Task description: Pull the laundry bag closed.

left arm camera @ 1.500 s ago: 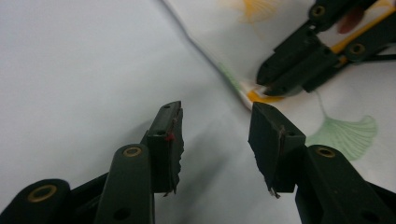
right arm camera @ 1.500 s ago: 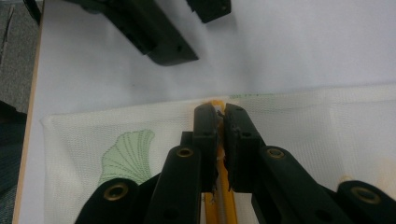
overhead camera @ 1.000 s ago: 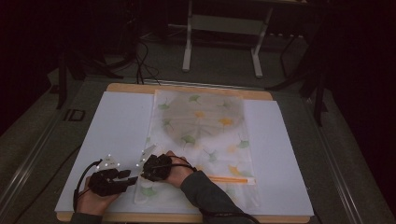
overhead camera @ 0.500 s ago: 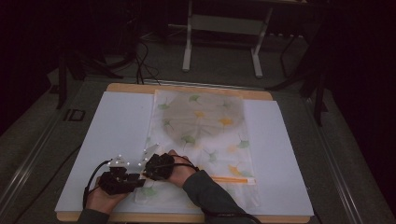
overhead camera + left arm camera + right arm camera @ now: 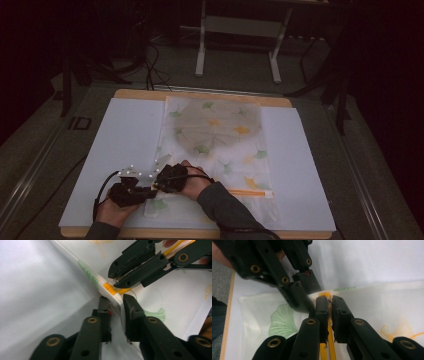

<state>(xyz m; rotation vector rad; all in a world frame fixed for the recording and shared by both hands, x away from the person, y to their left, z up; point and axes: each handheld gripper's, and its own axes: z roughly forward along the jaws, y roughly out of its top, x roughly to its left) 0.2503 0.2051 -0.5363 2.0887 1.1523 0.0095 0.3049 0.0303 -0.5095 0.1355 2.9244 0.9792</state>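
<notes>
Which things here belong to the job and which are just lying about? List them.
In the job:
left tool, gripping the bag's edge
right tool, closed on the orange zipper
mesh bag

Lying about:
white sheet
metal stand
floor cables

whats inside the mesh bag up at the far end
Through the mesh bag, a large dark rounded shape shows at the far end. The leaf-printed mesh veils it, so what it is cannot be told.
</notes>
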